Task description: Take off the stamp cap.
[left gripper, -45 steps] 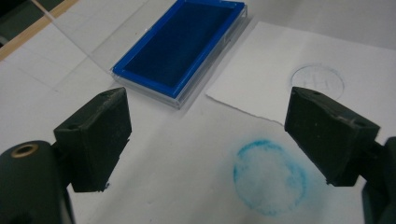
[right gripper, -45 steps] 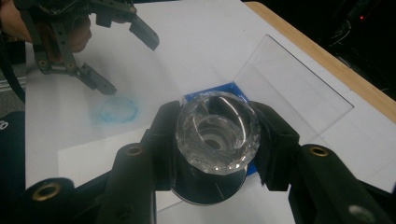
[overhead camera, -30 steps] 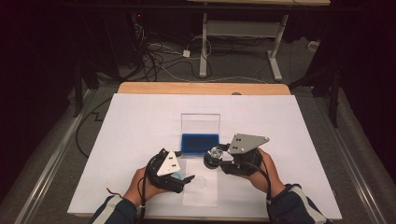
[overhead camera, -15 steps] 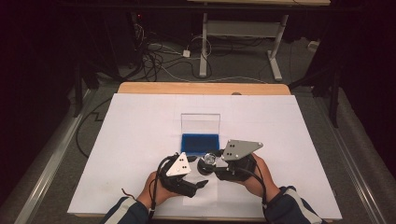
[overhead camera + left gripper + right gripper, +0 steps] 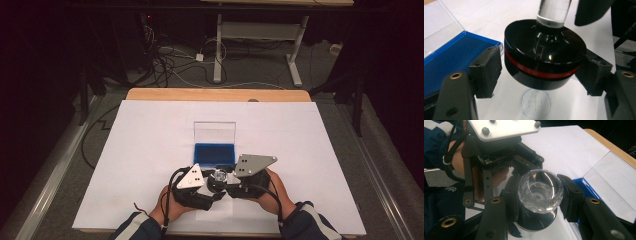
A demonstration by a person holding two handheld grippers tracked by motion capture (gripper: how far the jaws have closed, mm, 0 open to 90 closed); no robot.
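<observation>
A clear faceted crystal [image 5: 540, 191] on a clear stem [image 5: 554, 12] tops a round glossy black base [image 5: 544, 57] with a red ring. My right gripper [image 5: 539, 195] is shut on the crystal and holds the piece just above the white paper [image 5: 150, 150], near the table's front edge [image 5: 218, 176]. My left gripper [image 5: 540, 75] is open, with its jaws on either side of the black base. The right pad [image 5: 594, 75] touches the base and the left pad [image 5: 487, 71] stands a sliver off it. A pencilled circle with a cross [image 5: 535, 103] lies on the paper under the base.
Just beyond the grippers stands an open case with a blue lining [image 5: 215, 152] and a raised clear lid [image 5: 215, 132]. The wooden table edge [image 5: 215, 94] runs along the back. Cables and desk legs [image 5: 217, 45] are on the floor beyond.
My left gripper has moved right and forward, up to the right gripper, and now has its jaws around the black base. The right gripper has shifted slightly toward the person.
</observation>
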